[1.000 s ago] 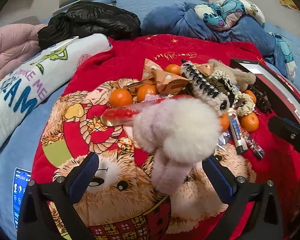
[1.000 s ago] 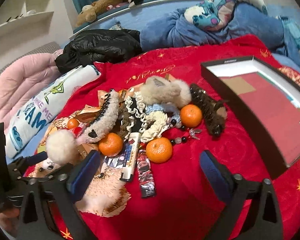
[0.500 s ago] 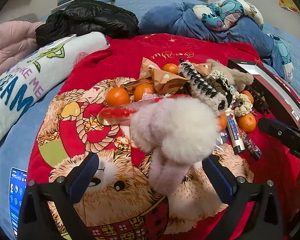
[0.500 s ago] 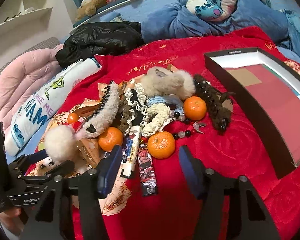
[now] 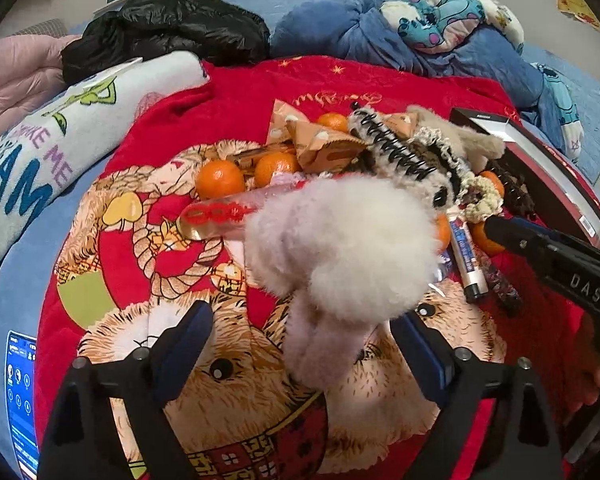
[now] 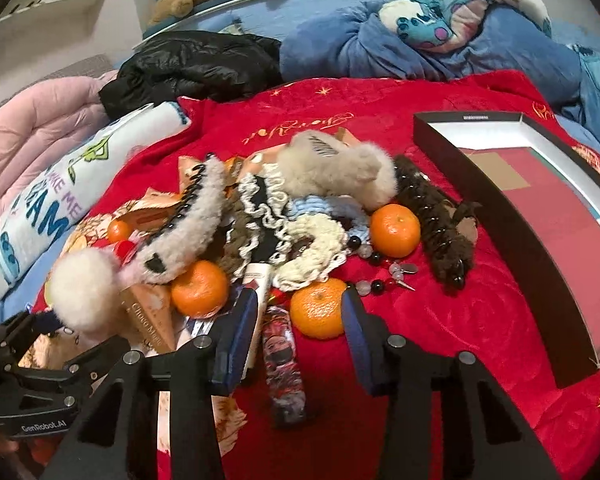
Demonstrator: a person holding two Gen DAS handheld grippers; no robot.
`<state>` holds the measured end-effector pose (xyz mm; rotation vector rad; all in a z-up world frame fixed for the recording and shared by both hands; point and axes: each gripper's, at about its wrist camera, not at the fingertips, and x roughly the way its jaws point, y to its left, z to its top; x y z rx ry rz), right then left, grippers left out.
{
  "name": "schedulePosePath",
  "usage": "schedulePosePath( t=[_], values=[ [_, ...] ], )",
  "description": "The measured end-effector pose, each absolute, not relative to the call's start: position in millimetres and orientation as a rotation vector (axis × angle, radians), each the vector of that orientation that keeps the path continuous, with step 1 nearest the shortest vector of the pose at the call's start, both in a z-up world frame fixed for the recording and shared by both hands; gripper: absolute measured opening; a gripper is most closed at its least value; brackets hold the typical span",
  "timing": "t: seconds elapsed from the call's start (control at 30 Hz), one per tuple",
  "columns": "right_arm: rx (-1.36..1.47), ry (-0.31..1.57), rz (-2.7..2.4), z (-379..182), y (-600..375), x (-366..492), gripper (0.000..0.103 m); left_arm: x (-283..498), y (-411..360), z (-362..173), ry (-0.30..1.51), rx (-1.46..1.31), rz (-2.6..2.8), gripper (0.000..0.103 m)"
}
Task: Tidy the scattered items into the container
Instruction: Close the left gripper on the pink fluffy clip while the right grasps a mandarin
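A pile of scattered items lies on a red bear blanket [image 5: 112, 264]: mandarins, furry hair clips, scrunchies, snack packets and tubes. A fluffy white pompom [image 5: 339, 244] sits just ahead of my open left gripper [image 5: 301, 344], between its fingers but ungripped; it also shows in the right wrist view [image 6: 86, 288]. My right gripper [image 6: 300, 320] has its fingers narrowed around a mandarin [image 6: 319, 308], the pads close beside it; contact is unclear. The container, a dark open box [image 6: 539, 216], lies to the right.
A second mandarin [image 6: 200, 288] and a flat snack bar [image 6: 284, 364] lie beside the right fingers. A phone [image 5: 20, 396] lies at the blanket's left edge. A black jacket [image 6: 196, 68], a rolled towel [image 5: 48, 144] and blue bedding [image 6: 419, 44] border the blanket.
My right gripper has moved forward and narrowed from wide open to close around the mandarin. My left gripper has stayed open behind the pompom, shifting only slightly.
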<state>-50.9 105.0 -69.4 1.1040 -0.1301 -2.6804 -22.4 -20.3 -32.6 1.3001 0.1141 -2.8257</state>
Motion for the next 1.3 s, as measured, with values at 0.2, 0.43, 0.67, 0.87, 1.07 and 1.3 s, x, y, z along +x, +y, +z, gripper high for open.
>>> schedulePosePath(
  t=[0.2, 0.43, 0.67, 0.87, 1.07, 1.3],
  values=[
    [1.126, -0.178, -2.708, -73, 114, -56, 0.031, -24, -21, -37, 0.121, 1.307, -2.826, 0.086],
    [1.147, -0.177, -2.695, -77, 112, -59, 0.036, -25, -14, -42, 0.069, 1.305, -2.787, 0.064],
    [1.230, -0.226, -2.625, -89, 116, -70, 0.038, -27, -14, -43, 0.071, 1.309, -2.758, 0.055],
    [1.230, -0.201, -2.644, -86, 113, -68, 0.037, -23, -11, -39, 0.060, 1.294, -2.786, 0.034],
    [1.232, -0.190, -2.674, -85, 110, -62, 0.035, -17, -11, -33, 0.081, 1.273, -2.812, 0.020],
    [1.237, -0.260, -2.687, -79, 117, -55, 0.035, -4, -1, -15, 0.048, 1.173, -2.898, 0.017]
  ],
)
